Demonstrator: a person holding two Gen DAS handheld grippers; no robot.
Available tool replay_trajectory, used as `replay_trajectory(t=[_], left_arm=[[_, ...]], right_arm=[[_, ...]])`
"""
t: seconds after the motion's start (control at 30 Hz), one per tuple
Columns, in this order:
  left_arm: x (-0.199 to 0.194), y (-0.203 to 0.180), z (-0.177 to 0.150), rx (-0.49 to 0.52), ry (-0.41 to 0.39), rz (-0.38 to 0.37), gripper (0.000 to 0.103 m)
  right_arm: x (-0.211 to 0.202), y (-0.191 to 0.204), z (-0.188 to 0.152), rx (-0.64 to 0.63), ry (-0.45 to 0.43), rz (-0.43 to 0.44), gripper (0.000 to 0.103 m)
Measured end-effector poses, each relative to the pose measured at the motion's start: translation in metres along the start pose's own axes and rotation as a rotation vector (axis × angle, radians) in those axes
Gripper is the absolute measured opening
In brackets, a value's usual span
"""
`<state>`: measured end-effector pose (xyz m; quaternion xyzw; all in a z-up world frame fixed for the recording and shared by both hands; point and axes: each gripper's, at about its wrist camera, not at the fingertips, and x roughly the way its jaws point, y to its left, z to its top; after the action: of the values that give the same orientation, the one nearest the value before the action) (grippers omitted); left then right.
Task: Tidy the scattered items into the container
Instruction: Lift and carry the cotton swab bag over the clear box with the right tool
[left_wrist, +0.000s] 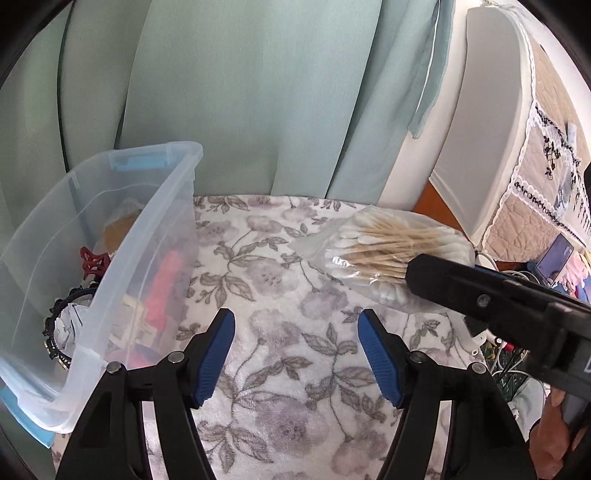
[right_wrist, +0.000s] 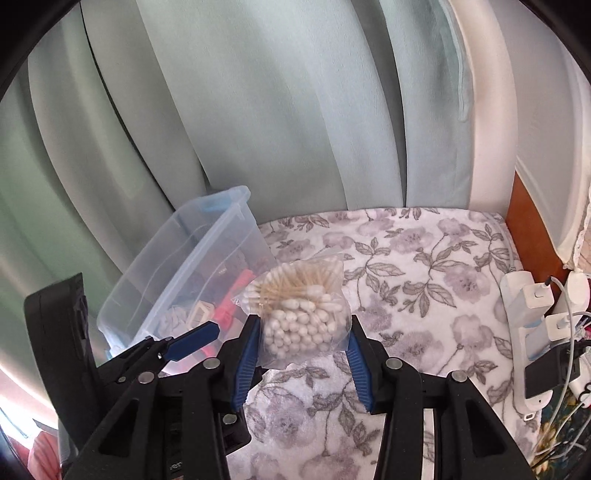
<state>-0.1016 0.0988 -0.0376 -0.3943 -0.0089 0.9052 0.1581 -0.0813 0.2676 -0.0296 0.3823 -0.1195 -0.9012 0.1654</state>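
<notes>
My right gripper (right_wrist: 303, 334) is shut on a clear bag of cotton swabs (right_wrist: 304, 306), lifted above the floral blanket (right_wrist: 424, 295). In the left wrist view the same bag of cotton swabs (left_wrist: 384, 251) hangs at the right, with one black finger (left_wrist: 443, 284) of the right gripper over it. My left gripper (left_wrist: 295, 325) is open with nothing between its blue pads, just right of the clear plastic container (left_wrist: 155, 229). The container (right_wrist: 225, 236) holds a red clip (left_wrist: 94, 264), a pink item (left_wrist: 166, 288) and a dark headband (left_wrist: 55, 325).
Pale green curtains (left_wrist: 240, 92) hang behind the surface. A white power strip with chargers and cables (right_wrist: 535, 332) lies along the right edge beside a wooden board (right_wrist: 524, 221). A white padded panel (left_wrist: 487, 129) stands at the far right. A hand (left_wrist: 554, 435) holds the right gripper.
</notes>
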Motion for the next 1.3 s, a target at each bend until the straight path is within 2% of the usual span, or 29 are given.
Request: replay_trajectory(t=[0.2, 0.43, 0.57, 0.73, 1.03, 1.3], left_arm=[[-0.022, 0.009, 0.003, -0.059, -0.049, -0.023, 0.07], [-0.05, 0.016, 0.006, -0.061, -0.114, 0.003, 0.069], [-0.069, 0.022, 0.011, -0.071, -0.156, 0.004, 0.065], [-0.09, 0.036, 0.017, -0.094, -0.205, 0.012, 0.065], [-0.113, 0.082, 0.02, -0.161, -0.257, 0.059, 0.059], [-0.116, 0.132, 0.016, -0.25, -0.253, 0.097, 0.059]], right_arm=[[-0.026, 0.026, 0.001, -0.05, -0.038, 0.04, 0.048], [-0.039, 0.049, -0.002, -0.084, -0.057, 0.053, 0.048], [-0.049, 0.064, 0.001, -0.112, -0.083, 0.06, 0.048], [-0.055, 0.086, 0.01, -0.14, -0.114, 0.083, 0.048], [-0.038, 0.135, 0.024, -0.215, -0.109, 0.131, 0.048], [-0.003, 0.173, 0.032, -0.276, -0.064, 0.17, 0.048]])
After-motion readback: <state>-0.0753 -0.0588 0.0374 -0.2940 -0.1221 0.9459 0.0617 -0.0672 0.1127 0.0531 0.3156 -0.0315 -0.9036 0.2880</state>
